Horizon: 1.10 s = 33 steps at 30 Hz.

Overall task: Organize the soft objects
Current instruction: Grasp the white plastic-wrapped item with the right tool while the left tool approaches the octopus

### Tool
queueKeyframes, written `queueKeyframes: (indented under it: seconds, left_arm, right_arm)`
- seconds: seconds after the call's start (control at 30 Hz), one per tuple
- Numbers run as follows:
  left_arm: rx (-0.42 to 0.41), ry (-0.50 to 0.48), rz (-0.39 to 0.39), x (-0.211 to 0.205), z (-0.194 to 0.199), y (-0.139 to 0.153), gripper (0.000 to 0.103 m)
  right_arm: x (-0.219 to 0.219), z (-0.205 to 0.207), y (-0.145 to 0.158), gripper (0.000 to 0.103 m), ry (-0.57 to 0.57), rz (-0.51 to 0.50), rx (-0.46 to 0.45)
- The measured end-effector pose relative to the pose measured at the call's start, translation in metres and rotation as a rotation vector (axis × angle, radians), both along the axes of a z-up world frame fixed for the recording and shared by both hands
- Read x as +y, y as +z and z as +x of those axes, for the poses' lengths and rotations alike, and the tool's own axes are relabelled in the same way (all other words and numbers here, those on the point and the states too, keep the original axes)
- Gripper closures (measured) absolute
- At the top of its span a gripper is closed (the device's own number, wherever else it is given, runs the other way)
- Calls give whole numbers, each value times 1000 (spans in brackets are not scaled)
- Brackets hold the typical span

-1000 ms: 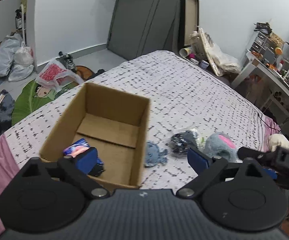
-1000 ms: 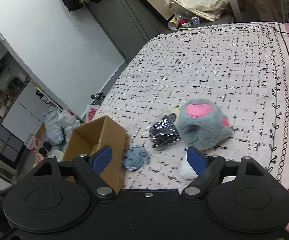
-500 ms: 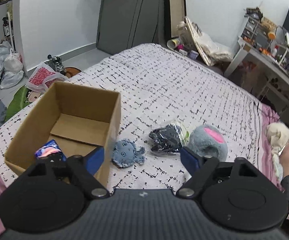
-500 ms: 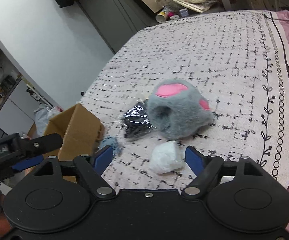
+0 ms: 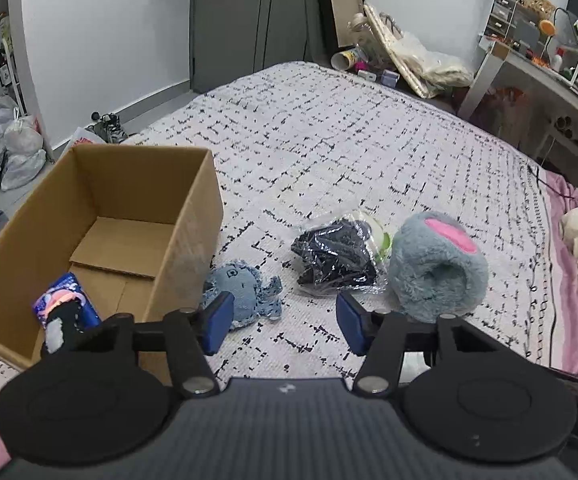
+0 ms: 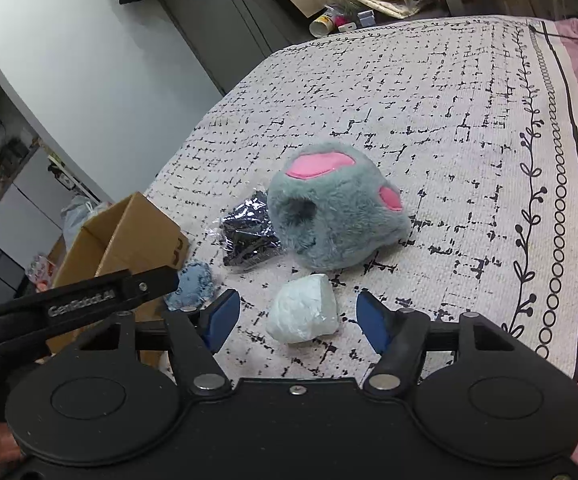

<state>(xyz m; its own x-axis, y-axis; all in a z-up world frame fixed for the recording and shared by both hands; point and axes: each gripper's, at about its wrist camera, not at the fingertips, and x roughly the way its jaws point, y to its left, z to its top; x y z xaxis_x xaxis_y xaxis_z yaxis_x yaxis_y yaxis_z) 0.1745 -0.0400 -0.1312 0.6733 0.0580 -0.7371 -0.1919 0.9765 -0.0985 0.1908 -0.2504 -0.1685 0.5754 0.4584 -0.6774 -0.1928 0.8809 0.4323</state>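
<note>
We hover both grippers, fingers spread and empty, over the bed.
Our right gripper frames the white plastic-wrapped bundle; the small blue knitted plush lies just beyond our left gripper.

Right tongs agape before white bundle.

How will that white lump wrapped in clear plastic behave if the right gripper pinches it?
The white plastic-wrapped lump looks soft and crumpled, so it probably squashes rather than resists. Its glossy film may slip against the pads. It sits between the open fingers of the right gripper and seems light, likely sliding if nudged.
</note>
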Motion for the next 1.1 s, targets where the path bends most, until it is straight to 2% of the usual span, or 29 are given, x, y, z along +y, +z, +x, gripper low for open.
queueKeyframes:
  seconds: [0.4,0.5,0.6,0.73,1.1]
  left_arm:
    - [50,-8,51,-6,20,-31,51]
    - [46,-5,75,-8,23,-36,51]
    - [41,1,90,-8,25,-42,57]
    - [53,-1,89,-5,28,-50,64]
    - [65,-16,142,-7,32,-64,65]
  right_arm:
    - [12,5,-15,39,26,-53,-4]
    - [15,6,-18,43,27,-72,-6]
    - [18,7,-23,48,31,-81,1]
    - [19,7,-24,48,36,-92,-8]
    - [25,8,-27,47,53,-112,-30]
